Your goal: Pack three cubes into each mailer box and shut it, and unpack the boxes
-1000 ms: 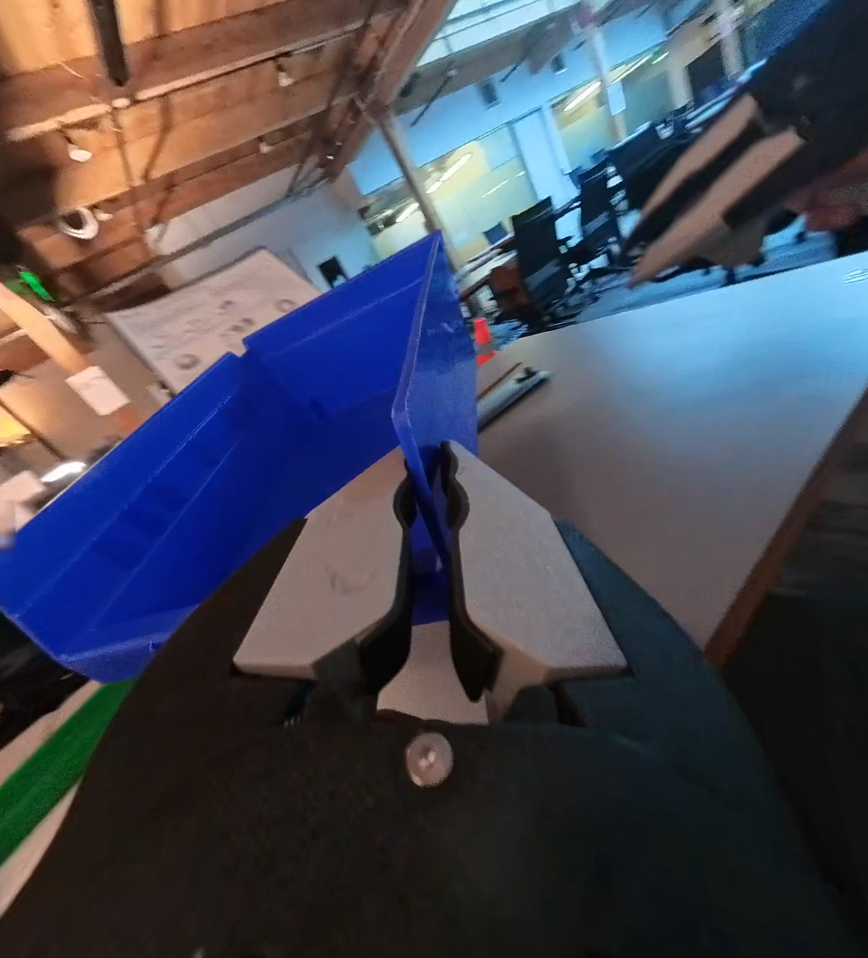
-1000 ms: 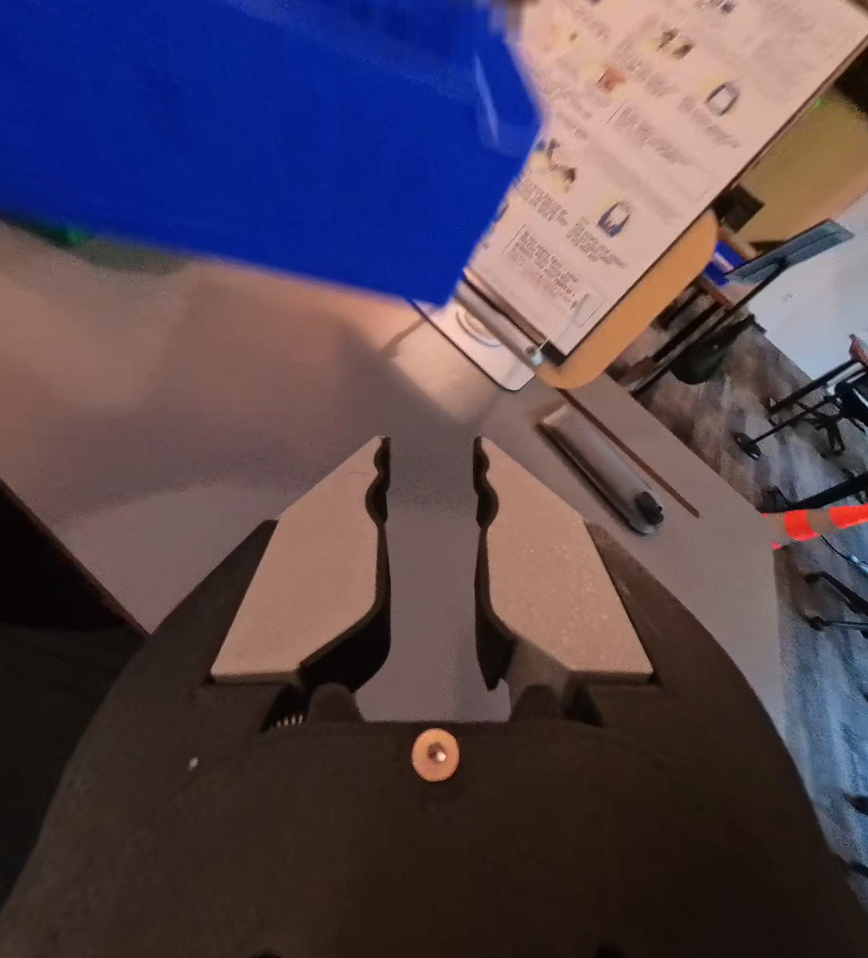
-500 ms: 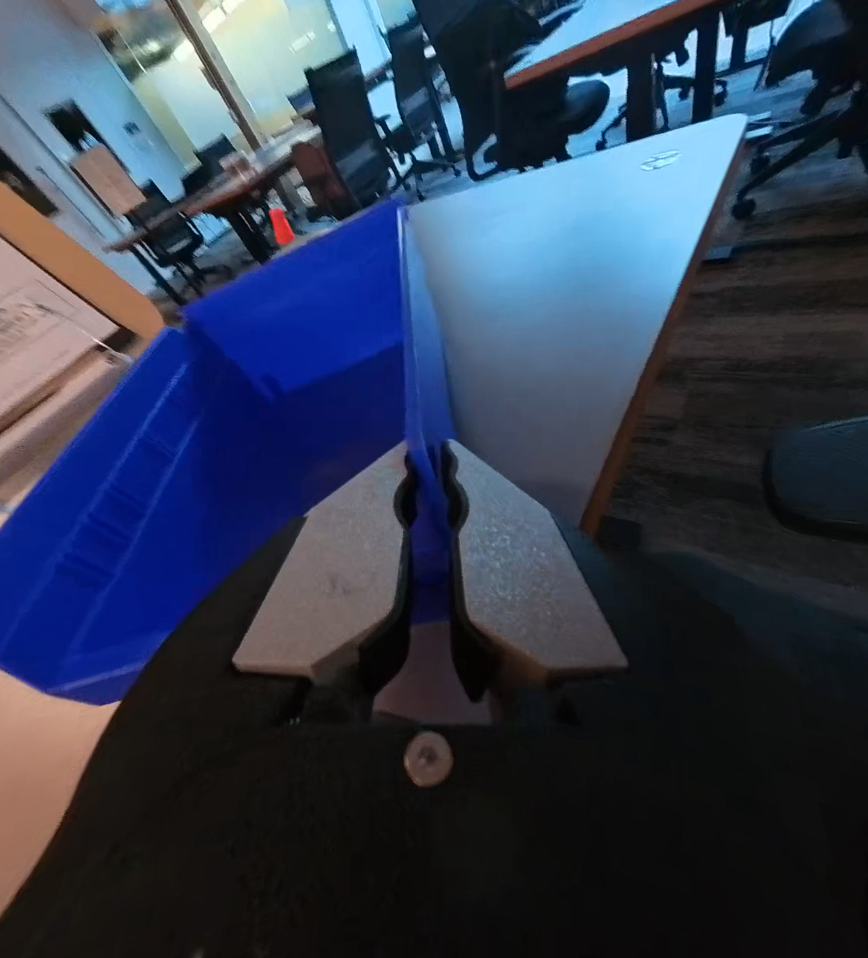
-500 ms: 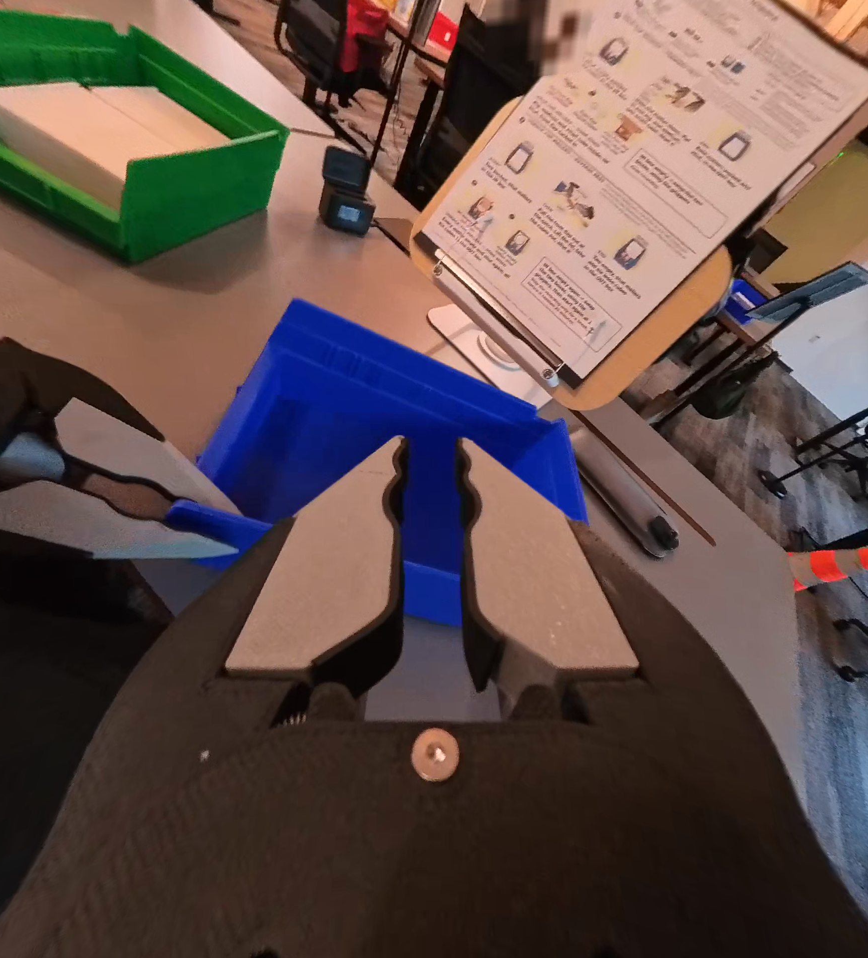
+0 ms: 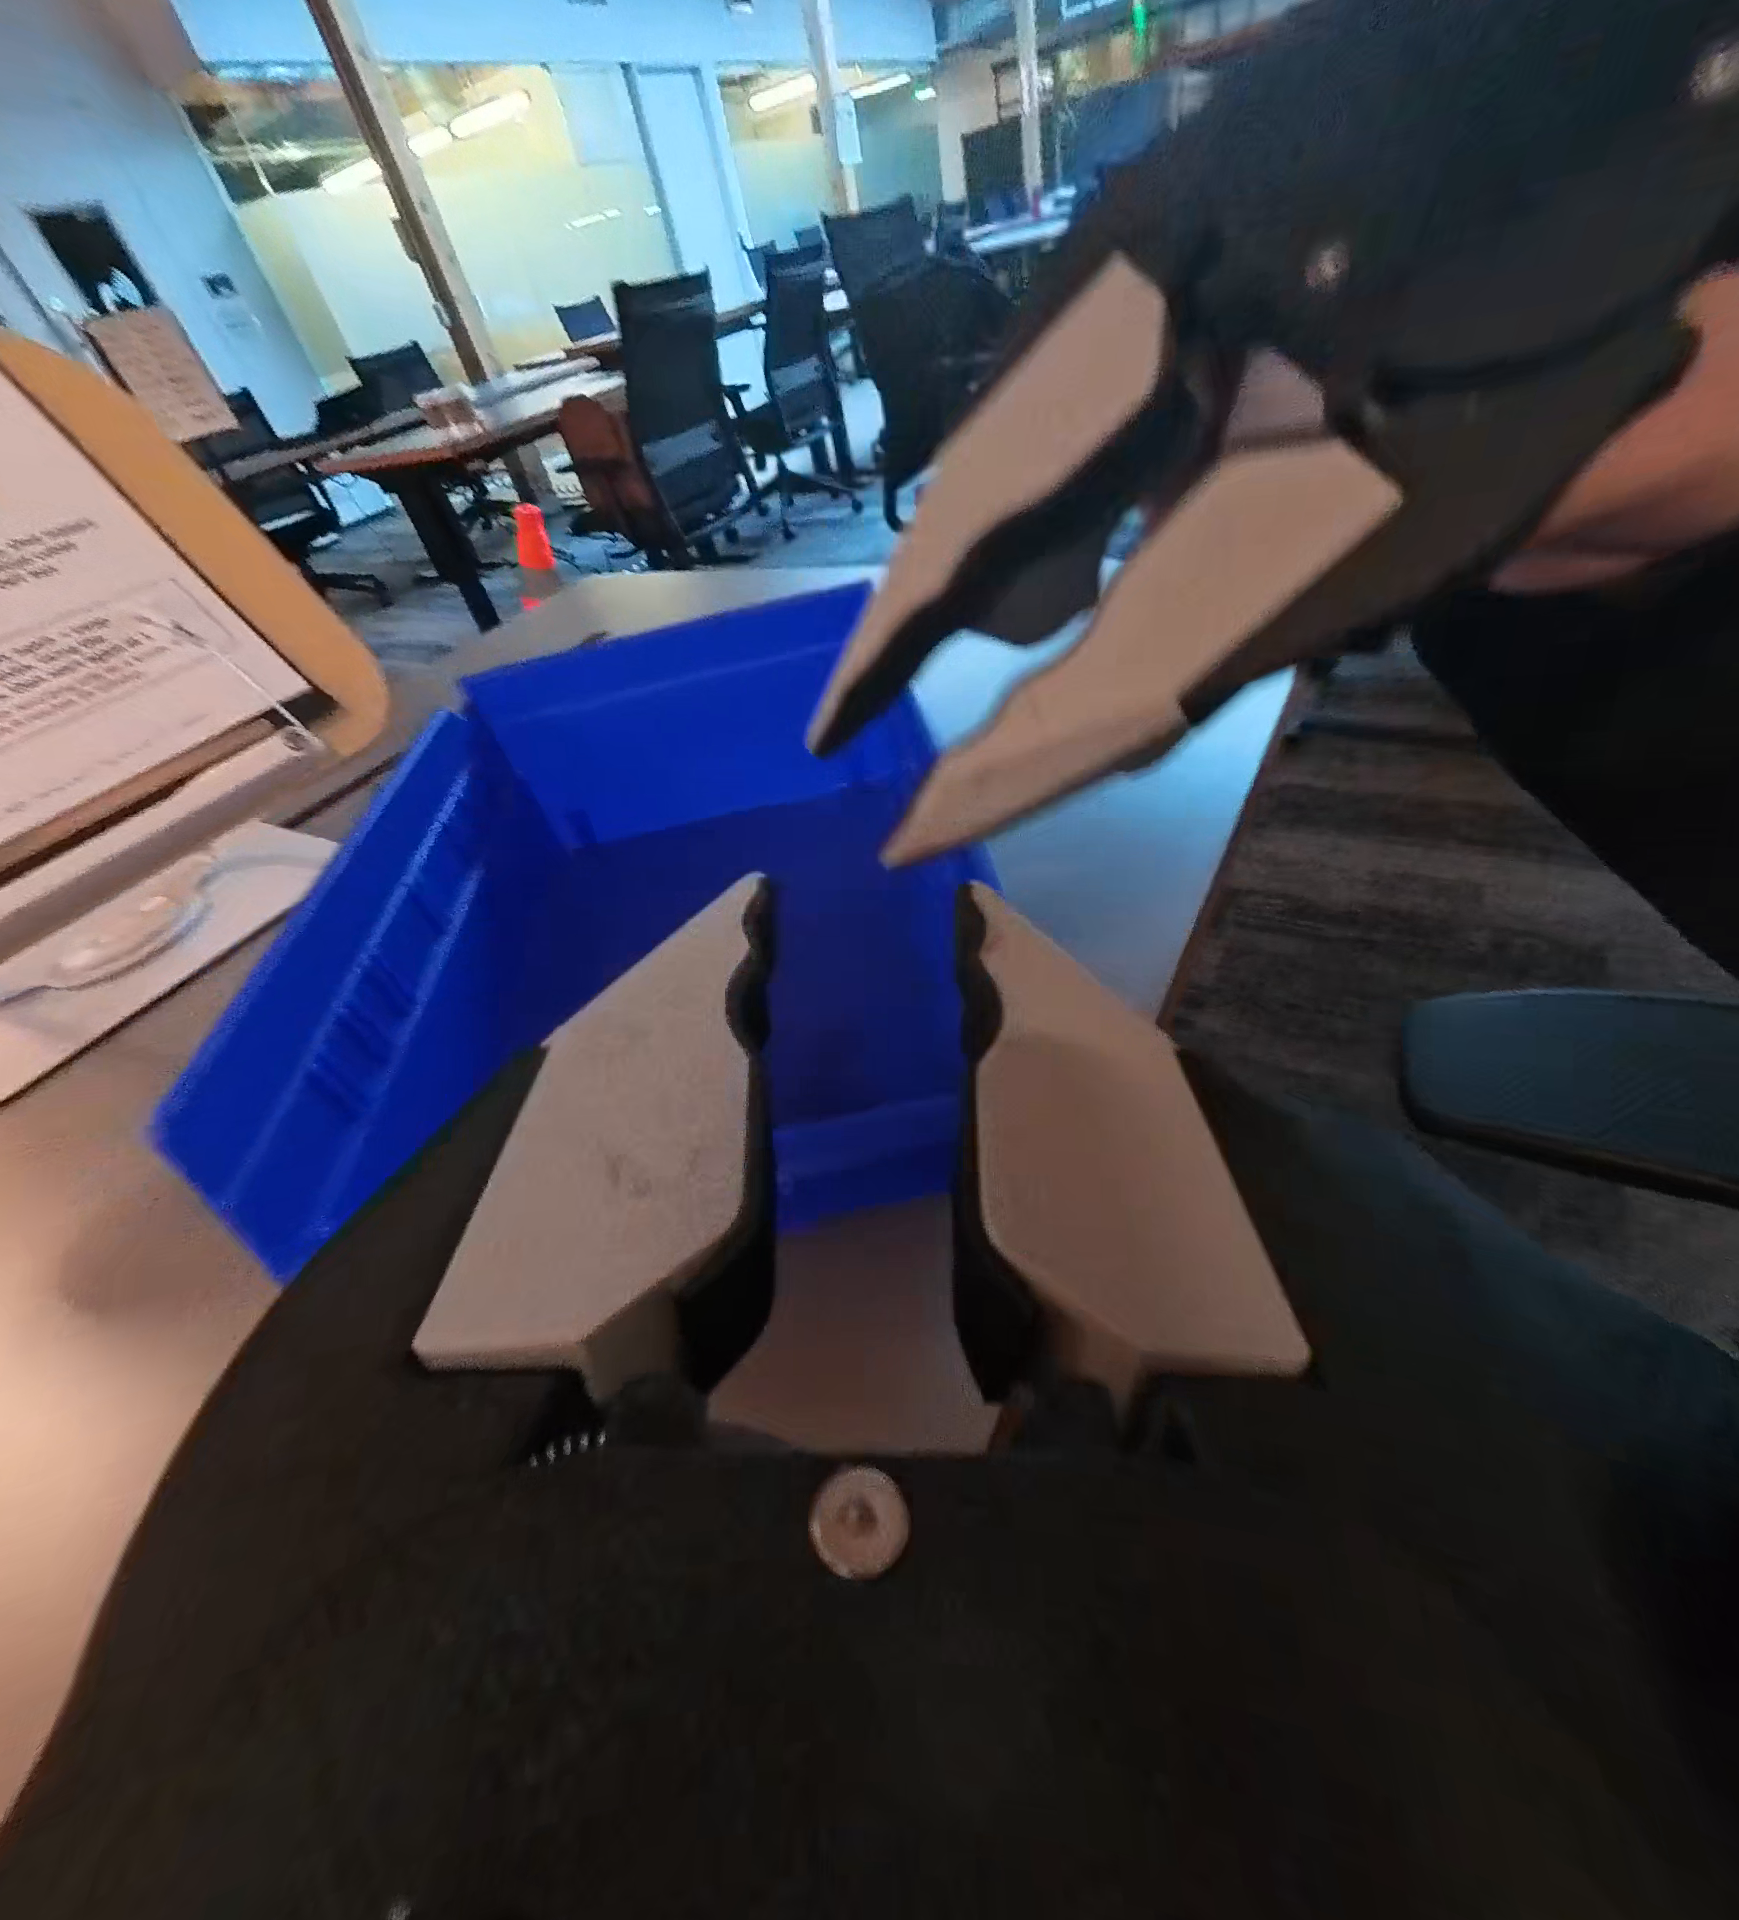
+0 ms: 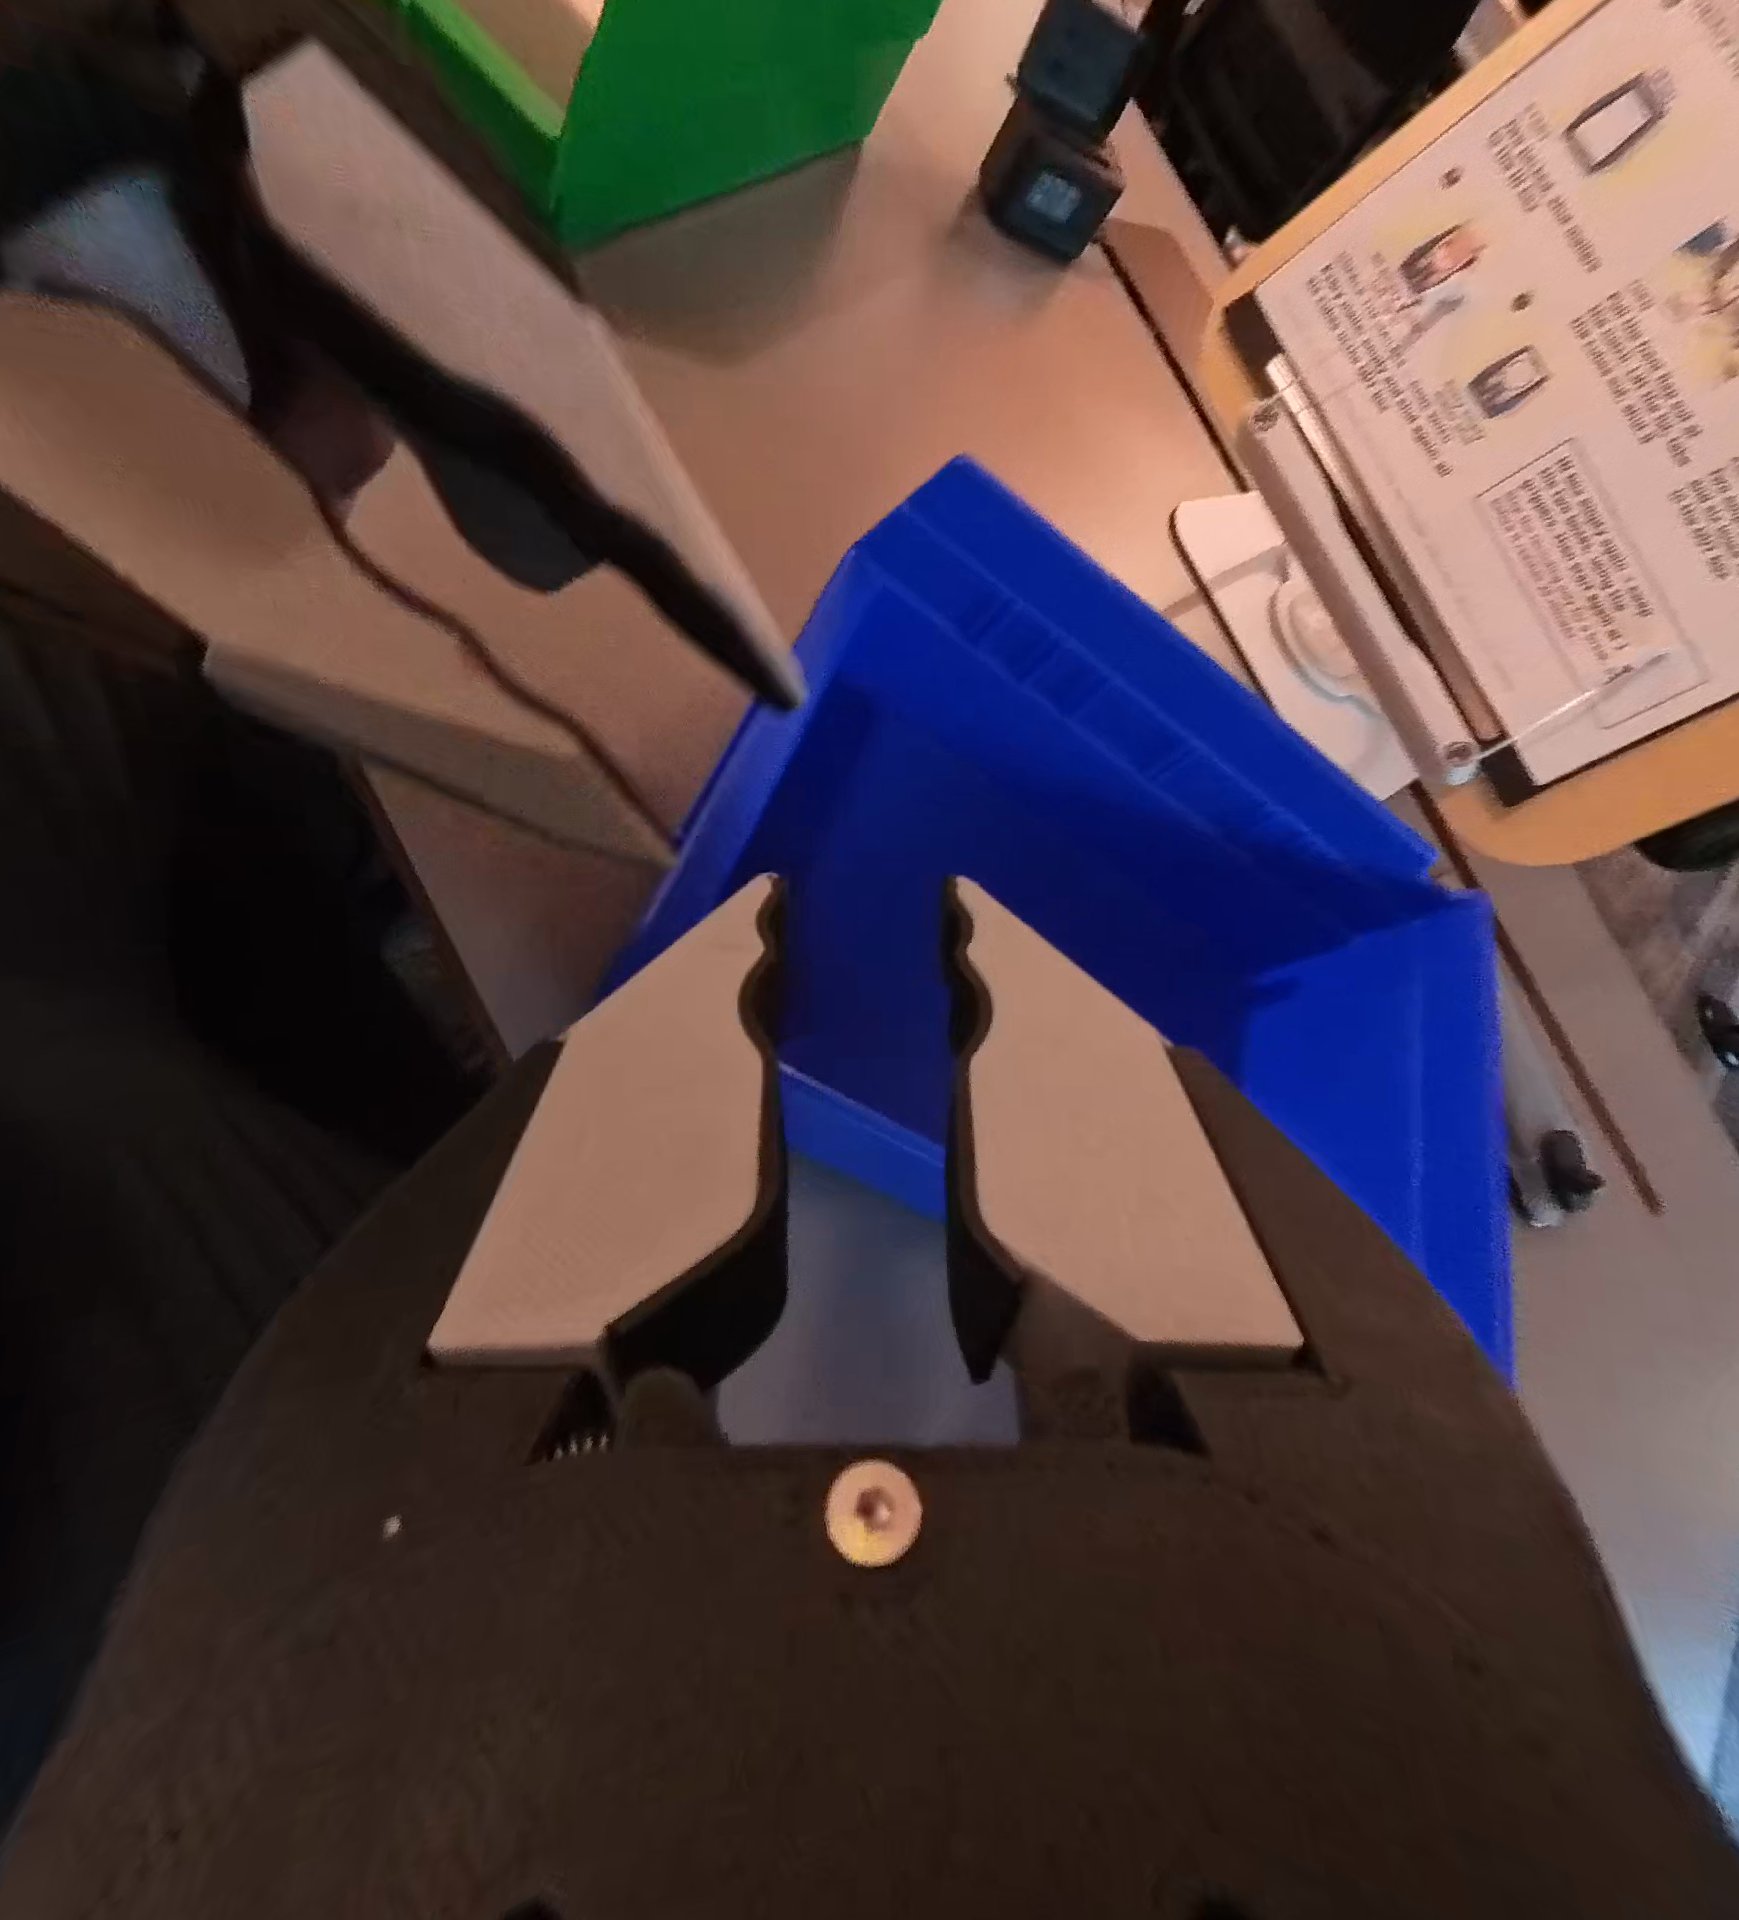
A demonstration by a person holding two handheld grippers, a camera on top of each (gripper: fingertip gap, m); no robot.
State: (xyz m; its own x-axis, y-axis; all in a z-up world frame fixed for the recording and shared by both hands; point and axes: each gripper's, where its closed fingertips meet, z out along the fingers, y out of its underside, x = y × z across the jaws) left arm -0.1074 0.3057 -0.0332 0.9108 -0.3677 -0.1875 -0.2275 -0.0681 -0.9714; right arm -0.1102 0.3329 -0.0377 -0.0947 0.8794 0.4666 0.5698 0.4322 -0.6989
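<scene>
An empty blue plastic bin (image 5: pixel 408 935) stands on the grey table (image 5: pixel 65 1299). My left gripper (image 5: pixel 860 904) is open and empty, just before the bin's near wall. My right gripper (image 5: pixel 857 800) comes in from the upper right, open and empty, with its tips over the bin's right rim. In the right wrist view the right gripper (image 6: pixel 862 894) is open over the bin's (image 6: pixel 1104 707) near corner. The left gripper (image 6: pixel 730 774) shows there at the upper left, tips at the bin's left corner. No cubes or mailer boxes are in view.
A green bin (image 6: pixel 719 114) stands farther back on the table (image 6: pixel 896 343), with a small black device (image 6: pixel 1052 187) beside it. An instruction sheet on a stand (image 6: pixel 1571 364) is behind the blue bin. A pen (image 6: pixel 1540 1143) lies to its right. The table edge (image 5: pixel 1229 831) and a chair (image 5: pixel 1613 1081) are on the right. Less than 4 cm separates the two grippers' tips.
My left gripper held the blue bin by its wall in the air, set it on the table, then let go and opened. My right gripper opened wider and moved close over the bin.
</scene>
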